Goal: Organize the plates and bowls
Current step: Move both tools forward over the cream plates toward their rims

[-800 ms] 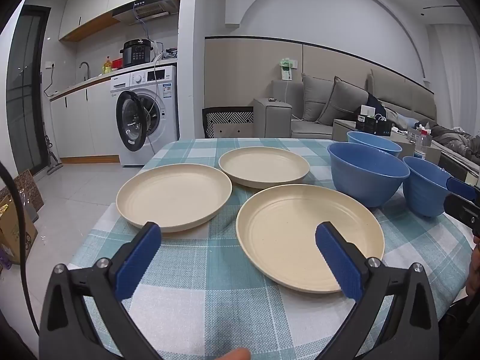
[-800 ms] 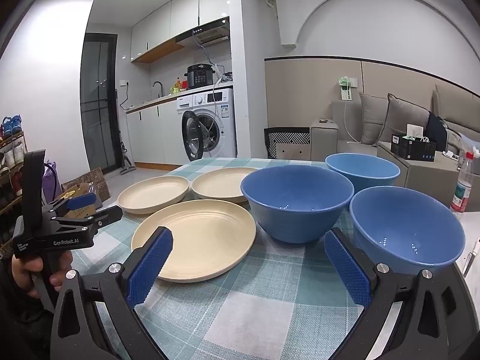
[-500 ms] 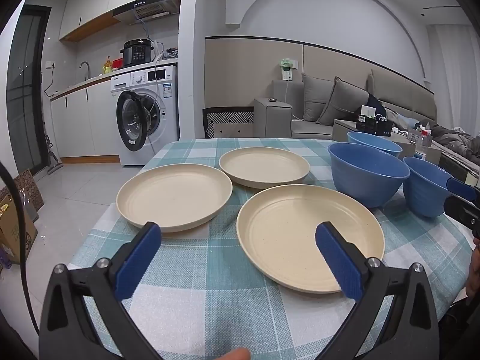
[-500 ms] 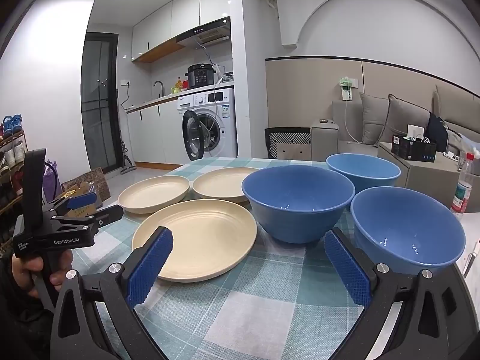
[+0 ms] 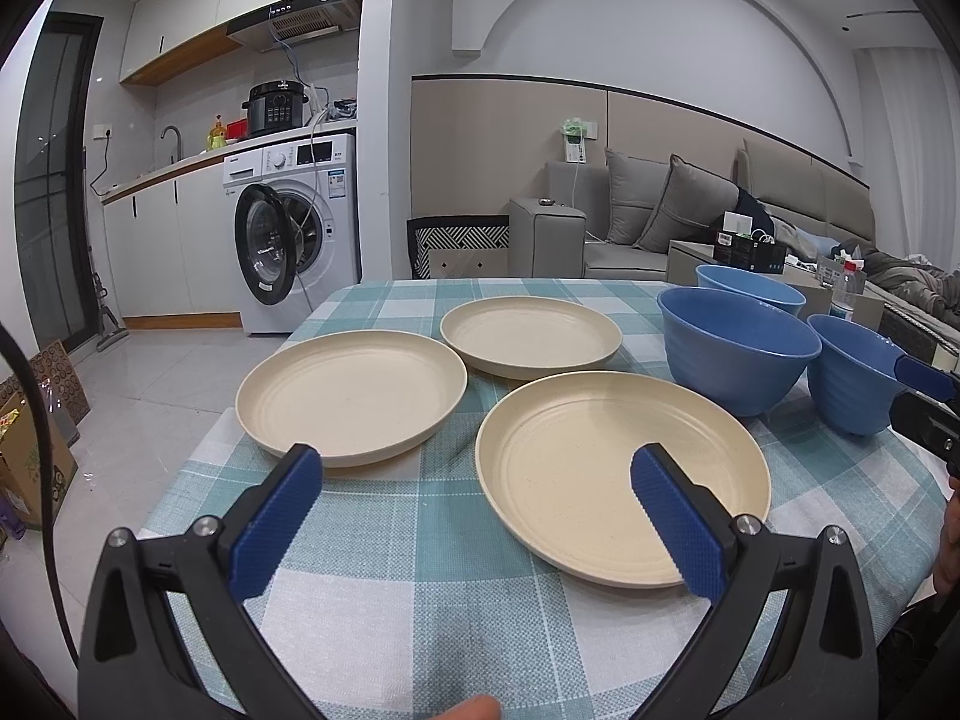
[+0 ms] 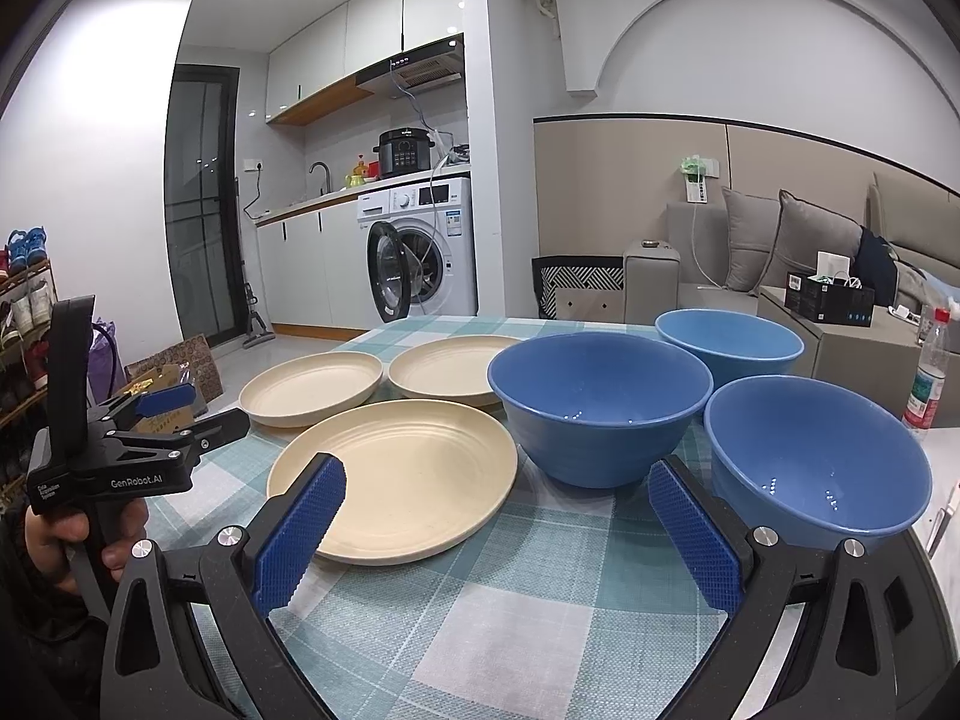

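Three cream plates lie apart on the checked tablecloth: a near plate [image 5: 621,480] [image 6: 393,480], a left plate [image 5: 351,396] [image 6: 312,387] and a far plate [image 5: 531,336] [image 6: 447,369]. To their right stand three blue bowls: a dark middle bowl [image 5: 738,351] [image 6: 600,405], a paler far bowl [image 5: 750,291] [image 6: 729,342] and a near right bowl [image 5: 852,381] [image 6: 816,456]. My left gripper [image 5: 477,516] hovers open before the near plate, empty. My right gripper [image 6: 495,531] is open too, empty, short of the middle and right bowls.
The table's left edge [image 5: 198,450] drops to a tiled floor with cardboard boxes [image 5: 30,438]. A washing machine [image 5: 294,234] and a grey sofa [image 5: 672,222] stand beyond. A water bottle [image 6: 924,372] is to the right. A person's hand [image 6: 84,531] holds the left tool.
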Demonstrator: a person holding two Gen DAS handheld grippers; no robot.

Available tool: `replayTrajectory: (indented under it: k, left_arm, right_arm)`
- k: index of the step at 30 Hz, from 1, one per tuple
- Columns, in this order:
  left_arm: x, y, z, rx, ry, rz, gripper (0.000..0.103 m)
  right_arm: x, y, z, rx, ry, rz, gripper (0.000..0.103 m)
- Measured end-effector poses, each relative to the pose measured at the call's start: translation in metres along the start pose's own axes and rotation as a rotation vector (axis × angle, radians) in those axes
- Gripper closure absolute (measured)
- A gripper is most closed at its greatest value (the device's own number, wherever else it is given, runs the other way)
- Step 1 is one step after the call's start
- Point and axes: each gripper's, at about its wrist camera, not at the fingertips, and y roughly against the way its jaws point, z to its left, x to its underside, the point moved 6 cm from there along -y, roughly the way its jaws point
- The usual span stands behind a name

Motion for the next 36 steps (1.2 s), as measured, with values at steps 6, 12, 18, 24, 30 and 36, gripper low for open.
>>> replayTrajectory:
  k: [6,12,18,24,30,36]
  left_arm:
    - [0.000,0.001,0.000,-0.001,0.000,0.000,0.000]
    - [-0.001,0.003,0.001,-0.005,0.004,-0.004,0.000]
    - [-0.003,0.003,0.001,-0.010,-0.002,0.000,0.000]
    - [-0.003,0.004,0.001,-0.008,0.001,-0.002,0.000]
    - [-0.006,0.007,0.002,-0.016,-0.004,-0.007,0.000]
    - [-0.010,0.011,0.006,-0.009,0.029,-0.009,0.000]
  right_arm:
    - [0.000,0.000,0.000,-0.001,-0.003,-0.003,0.000]
    - [0.005,-0.008,-0.003,-0.004,0.000,-0.003,0.000]
    - [0.004,-0.006,0.000,-0.003,0.011,0.002,0.000]
    - [0.001,-0.005,0.000,-0.005,0.011,-0.005,0.000]
    - [-0.001,-0.003,0.000,-0.007,0.013,-0.005,0.000]
    - [-0.008,-0.002,-0.001,-0.001,0.024,0.003,0.000]
